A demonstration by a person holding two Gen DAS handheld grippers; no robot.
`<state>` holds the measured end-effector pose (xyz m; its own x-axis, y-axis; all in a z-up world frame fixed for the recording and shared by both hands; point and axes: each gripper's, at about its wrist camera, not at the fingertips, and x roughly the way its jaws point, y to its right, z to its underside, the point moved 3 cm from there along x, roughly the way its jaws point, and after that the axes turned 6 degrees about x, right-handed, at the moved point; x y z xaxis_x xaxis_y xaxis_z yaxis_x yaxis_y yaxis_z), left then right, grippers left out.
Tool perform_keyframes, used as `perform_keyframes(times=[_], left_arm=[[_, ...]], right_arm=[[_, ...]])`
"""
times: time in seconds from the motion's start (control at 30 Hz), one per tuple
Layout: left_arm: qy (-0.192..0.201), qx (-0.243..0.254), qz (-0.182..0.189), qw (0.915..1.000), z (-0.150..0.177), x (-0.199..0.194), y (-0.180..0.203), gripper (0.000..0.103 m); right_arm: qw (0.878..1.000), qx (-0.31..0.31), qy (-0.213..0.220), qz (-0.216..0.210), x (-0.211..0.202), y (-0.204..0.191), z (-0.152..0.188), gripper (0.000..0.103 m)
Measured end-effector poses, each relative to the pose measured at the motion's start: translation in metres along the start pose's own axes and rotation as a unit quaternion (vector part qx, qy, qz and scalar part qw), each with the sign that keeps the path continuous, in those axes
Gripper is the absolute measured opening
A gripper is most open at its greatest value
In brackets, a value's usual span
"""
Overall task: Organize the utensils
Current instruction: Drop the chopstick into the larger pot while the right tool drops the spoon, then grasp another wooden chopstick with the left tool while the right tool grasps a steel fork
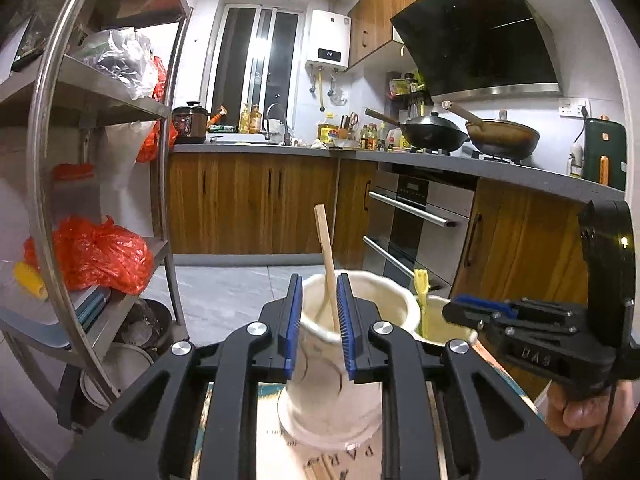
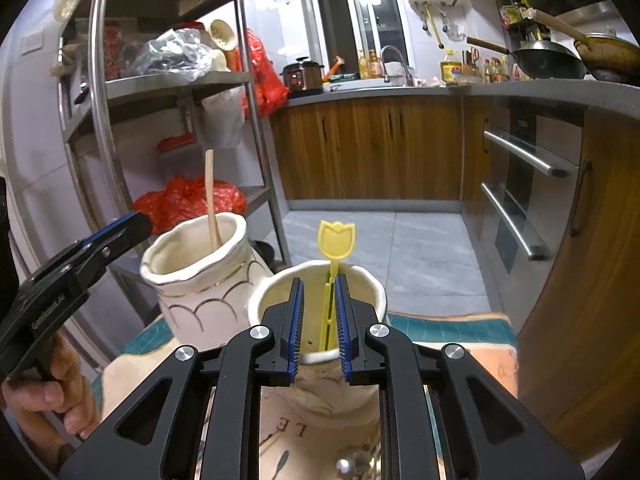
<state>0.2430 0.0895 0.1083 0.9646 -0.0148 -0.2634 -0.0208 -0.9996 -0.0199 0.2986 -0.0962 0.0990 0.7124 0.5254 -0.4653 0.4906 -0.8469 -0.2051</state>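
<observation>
Two cream ceramic holders stand side by side on a patterned mat. A wooden utensil [image 1: 329, 264] stands in the taller scalloped holder [image 1: 360, 300], also seen in the right wrist view [image 2: 200, 280]. My left gripper [image 1: 319, 280] is open, its blue pads either side of the wooden handle without touching it. A yellow plastic utensil [image 2: 334, 248] with a tulip-shaped top stands in the shorter holder [image 2: 272, 300]. My right gripper [image 2: 319, 280] is open, its pads either side of the yellow handle, apart from it. The right gripper also shows in the left wrist view [image 1: 456, 308].
A steel shelf rack [image 2: 176, 80] with red bags stands to the left. Wooden cabinets, an oven [image 1: 420, 220] and a counter with woks [image 1: 436, 132] lie ahead and right. The mat's edge [image 2: 460, 328] drops to a grey tiled floor.
</observation>
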Motion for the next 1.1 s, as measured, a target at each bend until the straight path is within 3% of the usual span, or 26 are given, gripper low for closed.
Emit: perform_keyframes(times=[0.23, 0.53, 0.87, 1.1], left_arm=[[-0.069, -0.003, 0.025, 0.9973, 0.035, -0.018, -0.008, 0.018], [-0.177, -0.018, 0.064, 0.9821, 0.090, -0.020, -0.010, 0.014], [-0.242, 0.013, 0.085, 0.9664, 0.127, -0.024, 0.013, 0.014], [-0.265, 0.028, 0.078, 0.9608, 0.137, -0.020, 0.021, 0.015]], right_arm=[[1.000, 0.003, -0.010, -0.005, -0.025, 0.009, 0.009, 0.017], [0.998, 0.015, -0.064, -0.002, -0.044, 0.032, 0.045, 0.017], [0.991, 0.039, -0.125, -0.024, -0.062, 0.049, 0.096, 0.017], [0.985, 0.044, -0.164, -0.042, -0.060, 0.048, 0.117, 0.017]])
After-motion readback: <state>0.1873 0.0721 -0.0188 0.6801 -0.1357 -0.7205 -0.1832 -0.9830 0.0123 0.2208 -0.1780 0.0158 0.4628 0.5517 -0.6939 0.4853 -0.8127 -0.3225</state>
